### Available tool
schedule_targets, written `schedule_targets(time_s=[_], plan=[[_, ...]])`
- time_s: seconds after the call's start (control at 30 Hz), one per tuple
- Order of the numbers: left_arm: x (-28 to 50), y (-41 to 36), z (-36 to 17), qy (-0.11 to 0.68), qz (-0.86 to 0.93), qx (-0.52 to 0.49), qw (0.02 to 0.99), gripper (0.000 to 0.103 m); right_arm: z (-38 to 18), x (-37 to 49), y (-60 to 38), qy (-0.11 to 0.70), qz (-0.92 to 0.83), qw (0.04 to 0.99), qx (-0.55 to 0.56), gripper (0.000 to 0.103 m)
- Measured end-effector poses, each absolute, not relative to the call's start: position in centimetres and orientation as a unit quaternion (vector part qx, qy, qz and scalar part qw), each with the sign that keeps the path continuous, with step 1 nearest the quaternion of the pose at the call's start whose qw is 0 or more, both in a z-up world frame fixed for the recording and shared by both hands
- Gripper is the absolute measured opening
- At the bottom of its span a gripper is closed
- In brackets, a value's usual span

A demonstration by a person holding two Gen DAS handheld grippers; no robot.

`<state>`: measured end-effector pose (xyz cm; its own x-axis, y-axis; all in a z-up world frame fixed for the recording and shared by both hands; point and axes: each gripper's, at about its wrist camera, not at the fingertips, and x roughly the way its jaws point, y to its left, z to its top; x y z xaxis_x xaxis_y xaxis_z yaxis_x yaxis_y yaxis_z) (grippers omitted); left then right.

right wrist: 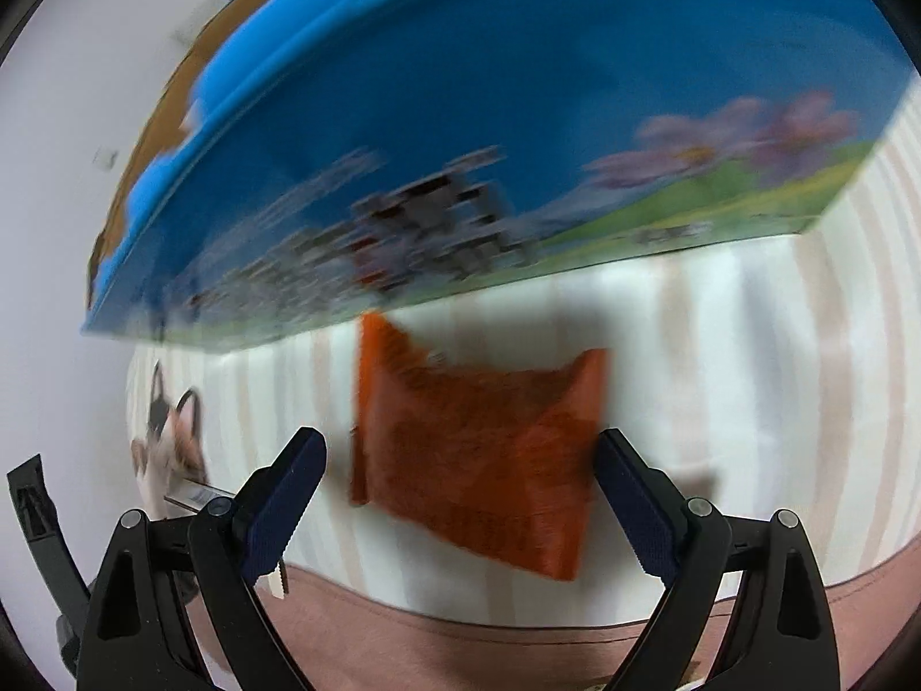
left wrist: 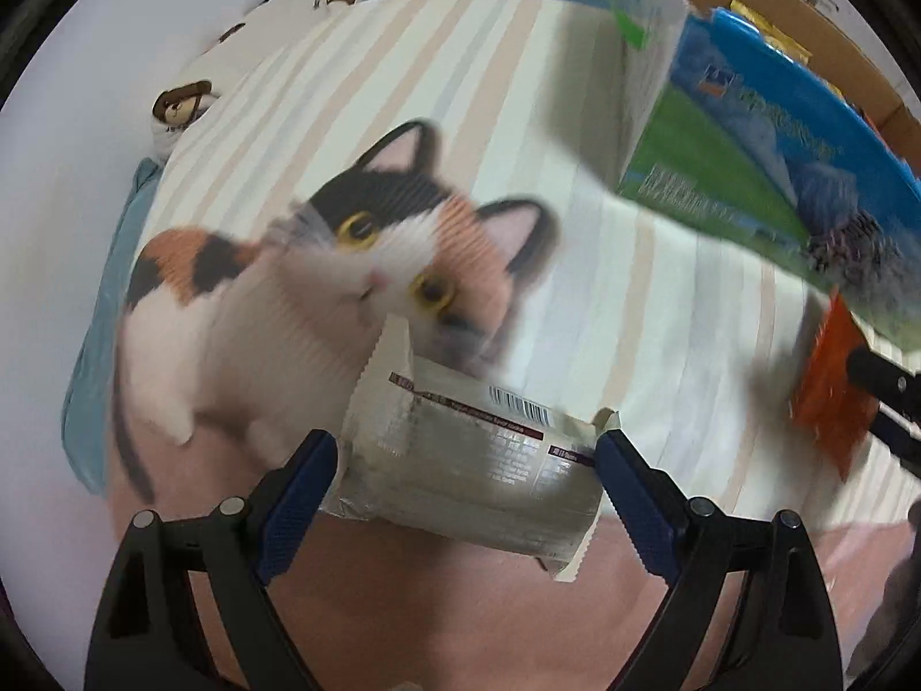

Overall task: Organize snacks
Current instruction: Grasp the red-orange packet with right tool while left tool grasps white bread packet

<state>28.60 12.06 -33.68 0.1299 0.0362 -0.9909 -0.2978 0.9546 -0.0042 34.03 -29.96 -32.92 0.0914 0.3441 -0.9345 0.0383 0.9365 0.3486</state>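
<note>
A silver-grey snack packet (left wrist: 478,460) with a barcode lies on the striped bedcover, its far end over a printed cat. My left gripper (left wrist: 467,478) points down at it, open. The packet fills the space between the blue pads, and no squeeze shows. An orange snack packet (right wrist: 478,460) lies crumpled on the stripes in front of a blue box. My right gripper (right wrist: 460,483) is open around it, with a clear gap at the left pad. In the left wrist view the orange packet (left wrist: 829,386) shows at the right edge.
The blue box (right wrist: 489,115) with a green meadow print stands close behind the orange packet; the same blue box (left wrist: 777,132) fills the upper right of the left wrist view. A brown cardboard carton (left wrist: 806,6) holding more packets is behind it. Bear-print pillow (left wrist: 242,57) at far left.
</note>
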Motion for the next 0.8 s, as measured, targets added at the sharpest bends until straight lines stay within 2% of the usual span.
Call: schedule_targets(time_s=[0.13, 0.3, 0.43, 0.67, 0.8], plan=[[27.2, 13.4, -32.3, 0.644, 0.115, -0.135, 0.744, 0.093, -31.5, 32.6, -27.6, 0.679, 0.183, 0.702, 0.11, 0.096], [26.9, 14.0, -31.9, 0.636, 0.122, -0.187, 0.738, 0.093, -28.9, 31.8, -24.1, 0.64, 0.199, 0.739, -0.07, 0.096], [26.6, 15.5, -32.7, 0.633, 0.145, -0.278, 0.708, 0.093, -30.8, 32.7, -20.8, 0.643, 0.222, 0.714, -0.168, 0.096], [25.1, 18.1, -36.1, 0.614, 0.201, -0.46, 0.609, 0.093, -33.8, 33.1, -18.3, 0.648, 0.192, 0.709, -0.202, 0.095], [26.1, 17.6, -36.8, 0.623, 0.199, -0.447, 0.611, 0.09, -34.7, 32.9, -18.4, 0.651, 0.172, 0.713, -0.195, 0.081]])
